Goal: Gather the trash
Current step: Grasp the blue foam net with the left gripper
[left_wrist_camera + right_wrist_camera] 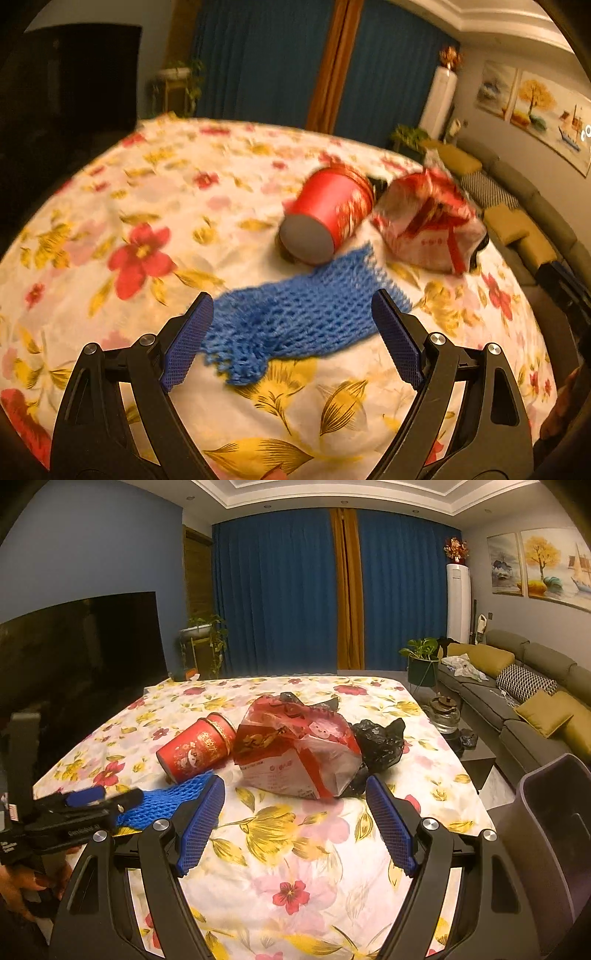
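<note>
Both grippers [291,301] [295,786] wide open, empty, floral tablecloth [295,849], perhaps foam netting [295,317], blue curtains [277,590].

Warm, dim indoor light gives both views a yellow-orange cast. The left wrist view is smeared by motion blur: the red tin [328,214], the blue foam net [303,314] and the floral cloth [147,206] lose their edges. The right wrist view is sharper, though grainy. Fisheye distortion bows the ceiling moulding [332,498] and curtains [280,590], and black vignetting fills the corners. The television [81,646] is nearly featureless black.
</note>
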Tool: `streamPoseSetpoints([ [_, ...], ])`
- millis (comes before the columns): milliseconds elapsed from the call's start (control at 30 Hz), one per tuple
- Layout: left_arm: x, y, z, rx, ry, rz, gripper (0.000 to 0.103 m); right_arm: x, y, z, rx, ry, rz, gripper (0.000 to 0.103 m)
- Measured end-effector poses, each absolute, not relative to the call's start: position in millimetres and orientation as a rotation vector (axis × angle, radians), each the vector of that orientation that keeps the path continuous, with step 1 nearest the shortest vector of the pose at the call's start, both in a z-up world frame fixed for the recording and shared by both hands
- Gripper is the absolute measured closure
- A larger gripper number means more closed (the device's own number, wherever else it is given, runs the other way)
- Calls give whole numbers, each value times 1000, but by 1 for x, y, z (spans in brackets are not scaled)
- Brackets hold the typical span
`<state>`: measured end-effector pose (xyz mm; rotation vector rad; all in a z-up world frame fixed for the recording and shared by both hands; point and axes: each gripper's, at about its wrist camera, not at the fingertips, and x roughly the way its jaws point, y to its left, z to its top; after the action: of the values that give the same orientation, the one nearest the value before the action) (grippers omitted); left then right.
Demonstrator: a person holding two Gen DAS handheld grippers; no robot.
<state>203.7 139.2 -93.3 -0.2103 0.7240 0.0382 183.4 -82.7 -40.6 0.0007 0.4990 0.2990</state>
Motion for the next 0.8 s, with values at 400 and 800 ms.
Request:
streamPoseSetpoints([
  [400,225,138,-114,-210,857,14,34,204,-87,-44,9,522,268,26],
  [800,222,139,-109,-245,819,-73,97,224,-89,-48,-4,550,243,26],
])
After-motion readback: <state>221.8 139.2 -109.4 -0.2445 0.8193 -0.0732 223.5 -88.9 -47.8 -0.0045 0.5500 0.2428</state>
